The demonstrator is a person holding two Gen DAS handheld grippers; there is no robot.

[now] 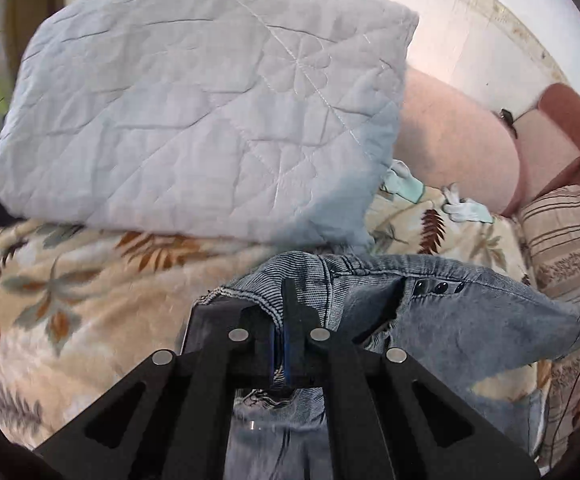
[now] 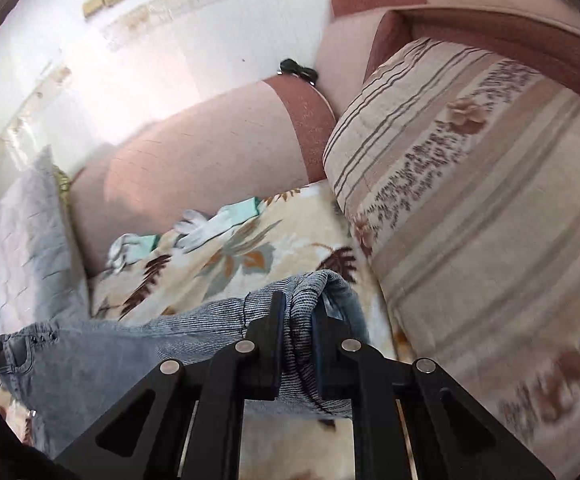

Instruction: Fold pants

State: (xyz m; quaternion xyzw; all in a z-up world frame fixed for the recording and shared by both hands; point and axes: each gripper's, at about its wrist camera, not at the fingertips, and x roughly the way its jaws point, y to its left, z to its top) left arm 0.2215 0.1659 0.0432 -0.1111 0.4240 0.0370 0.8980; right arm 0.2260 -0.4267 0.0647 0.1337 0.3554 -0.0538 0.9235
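Two grippers are clamped on one pair of jeans, held above a floral blanket.

In the left wrist view, the left gripper (image 1: 279,312) is closed on the waistband of the jeans (image 1: 470,320), which are stretched off to the right over the blanket (image 1: 69,280); a grey quilt (image 1: 209,108) is seen behind. In the right wrist view, the right gripper (image 2: 298,316) is closed on a bunched fold of the jeans (image 2: 129,352), with gloves (image 2: 205,228) lying on the blanket (image 2: 269,240) and a striped cushion (image 2: 470,200) just beside.

Pants (image 1: 470,320): faded blue-grey denim. Blanket (image 1: 69,280): cream with brown and grey leaf print. Quilt (image 1: 193,112): pale blue. Cushion (image 2: 470,200): beige with brown stripes.
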